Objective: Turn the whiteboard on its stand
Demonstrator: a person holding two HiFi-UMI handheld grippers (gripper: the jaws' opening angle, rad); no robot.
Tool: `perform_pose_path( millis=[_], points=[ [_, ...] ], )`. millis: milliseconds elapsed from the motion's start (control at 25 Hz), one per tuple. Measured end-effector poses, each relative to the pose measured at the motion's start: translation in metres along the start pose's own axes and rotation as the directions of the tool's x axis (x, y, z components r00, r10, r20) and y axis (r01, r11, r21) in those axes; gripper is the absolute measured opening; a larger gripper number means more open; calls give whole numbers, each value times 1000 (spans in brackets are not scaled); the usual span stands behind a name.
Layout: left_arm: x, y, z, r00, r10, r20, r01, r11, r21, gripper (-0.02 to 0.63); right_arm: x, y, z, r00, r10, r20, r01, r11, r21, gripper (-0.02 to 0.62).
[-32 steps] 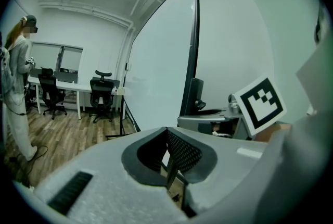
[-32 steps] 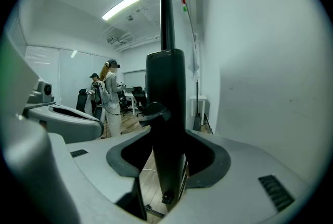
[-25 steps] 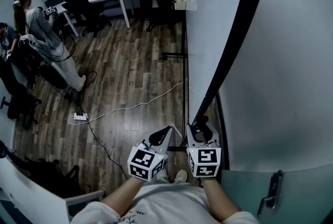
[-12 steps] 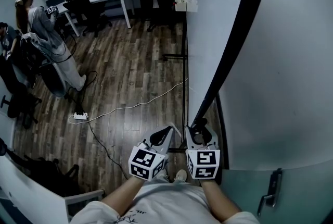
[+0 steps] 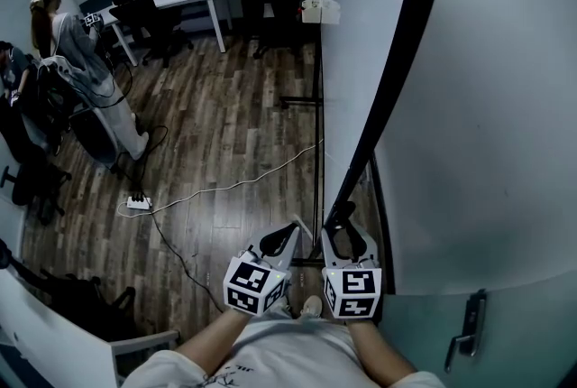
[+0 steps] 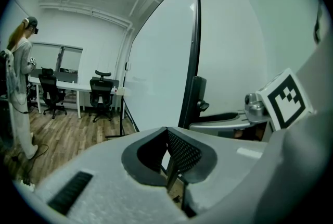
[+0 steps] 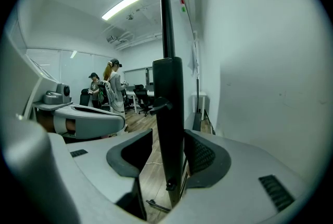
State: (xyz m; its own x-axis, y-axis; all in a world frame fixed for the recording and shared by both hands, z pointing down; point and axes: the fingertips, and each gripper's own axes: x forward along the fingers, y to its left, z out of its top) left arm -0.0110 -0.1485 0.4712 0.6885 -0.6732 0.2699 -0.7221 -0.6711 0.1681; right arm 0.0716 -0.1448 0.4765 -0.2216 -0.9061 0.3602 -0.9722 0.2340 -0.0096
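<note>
Two tongs working low at the whiteboard (image 5: 361, 61); right tongs (image 5: 346, 217) pinching its black edge frame (image 5: 397, 79); left tongs (image 5: 288, 229) pressing together on nothing, just beside; board standing close along the wall (image 5: 487, 106); wood floor (image 5: 225, 106) lying open leftward, a cable (image 5: 234, 183) trailing across it.

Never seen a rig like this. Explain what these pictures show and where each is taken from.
Someone holds a two-jaw gripper in each hand. The wide picture comes from a camera on their head, looking down; the other two come from cameras riding on each gripper. The right gripper is clamped on the black edge frame of a whiteboard standing on the wood floor. The left gripper is shut and empty beside it. Another person stands farther off.
</note>
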Motion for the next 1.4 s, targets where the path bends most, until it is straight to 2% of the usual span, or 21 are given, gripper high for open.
perform_pose_path(
  millis=[200, 600, 800, 1400],
  points=[
    [-2, -6, -2, 1000, -4, -3, 4, 1000, -5, 10, -10, 3, -5, 1000, 14, -11, -14, 1000, 12, 186],
    [-6, -16, -11, 1000, -26, -15, 26, 1000, -4, 10, -15, 8, -14, 1000, 10, -14, -10, 999, 33, 56],
    [-8, -21, -14, 1000, -28, -14, 28, 1000, -2, 9, -18, 9, -18, 1000, 23, -20, -22, 999, 40, 20],
    [-15, -23, -20, 1000, -7, -25, 7, 1000, -16, 9, -23, 17, -22, 997, 64, -34, -62, 997, 43, 6]
  ],
)
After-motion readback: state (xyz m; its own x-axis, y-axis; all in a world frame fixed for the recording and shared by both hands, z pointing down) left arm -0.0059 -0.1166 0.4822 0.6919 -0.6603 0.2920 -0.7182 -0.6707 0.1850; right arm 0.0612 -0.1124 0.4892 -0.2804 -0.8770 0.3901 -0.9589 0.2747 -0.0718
